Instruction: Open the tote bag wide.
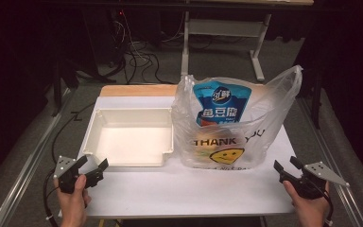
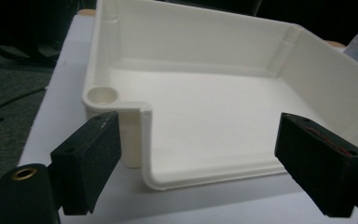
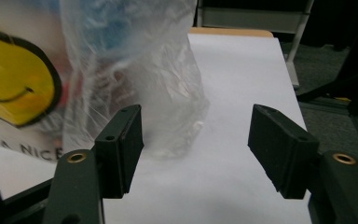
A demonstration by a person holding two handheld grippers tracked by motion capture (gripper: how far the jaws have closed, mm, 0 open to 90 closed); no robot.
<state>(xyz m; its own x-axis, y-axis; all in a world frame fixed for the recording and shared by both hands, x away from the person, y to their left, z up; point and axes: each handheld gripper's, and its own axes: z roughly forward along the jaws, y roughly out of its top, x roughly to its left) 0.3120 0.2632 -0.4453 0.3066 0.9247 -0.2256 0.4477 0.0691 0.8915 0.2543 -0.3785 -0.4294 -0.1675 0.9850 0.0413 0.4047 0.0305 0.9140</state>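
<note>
The left gripper (image 1: 96, 169) rests at the table's (image 1: 179, 189) near left corner, jaws spread and empty, facing the white tray (image 1: 130, 116). The right gripper (image 1: 283, 168), jaws likewise spread and empty, sits near the plastic bag (image 1: 231, 137) standing beside the tray.

Two black fingers (image 3: 121, 149) of the right gripper (image 3: 196, 149) rise from below, spread apart with nothing between them. Just beyond stands a clear plastic bag (image 3: 135, 84) printed with a yellow smiley face (image 3: 14, 79), on a white tabletop (image 3: 242, 74).
</note>
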